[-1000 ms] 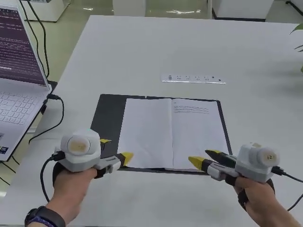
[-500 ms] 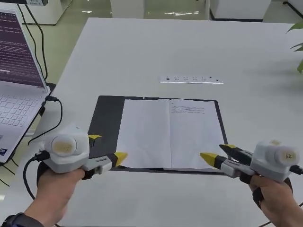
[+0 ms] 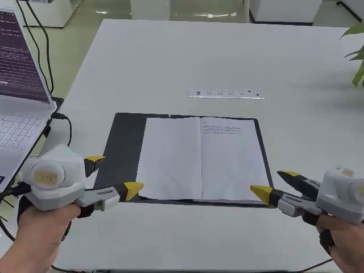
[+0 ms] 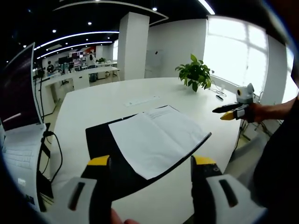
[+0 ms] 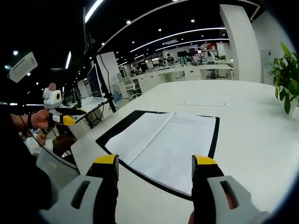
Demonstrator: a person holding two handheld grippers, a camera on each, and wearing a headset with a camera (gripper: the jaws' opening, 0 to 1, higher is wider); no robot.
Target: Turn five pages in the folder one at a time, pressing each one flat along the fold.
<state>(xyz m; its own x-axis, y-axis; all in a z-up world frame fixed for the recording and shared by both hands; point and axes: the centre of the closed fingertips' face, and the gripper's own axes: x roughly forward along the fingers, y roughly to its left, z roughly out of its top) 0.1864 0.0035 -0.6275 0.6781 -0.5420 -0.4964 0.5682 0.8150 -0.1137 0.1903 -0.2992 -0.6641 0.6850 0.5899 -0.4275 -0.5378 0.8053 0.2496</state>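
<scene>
A black folder (image 3: 122, 148) lies open on the white table, its white pages (image 3: 199, 156) flat, with a few lines of print on the right page. My left gripper (image 3: 114, 173) stands open just off the folder's front left corner, nothing between its yellow tips. My right gripper (image 3: 274, 183) stands open at the front right corner, also holding nothing. The left gripper view has the folder (image 4: 154, 135) ahead of its jaws and the right gripper (image 4: 232, 110) beyond. In the right gripper view the folder (image 5: 163, 140) lies ahead, with the left gripper (image 5: 70, 116) at the far left.
An open laptop (image 3: 17, 108) with a plugged cable (image 3: 62, 122) sits at the table's left edge. A white power strip (image 3: 226, 94) lies behind the folder. Plant leaves (image 3: 357, 51) reach in at the right edge. Bare table surrounds the folder.
Both grippers have drawn back and outward from the folder's front edge, left one leftward, right one rightward. The folder and pages lie unchanged.
</scene>
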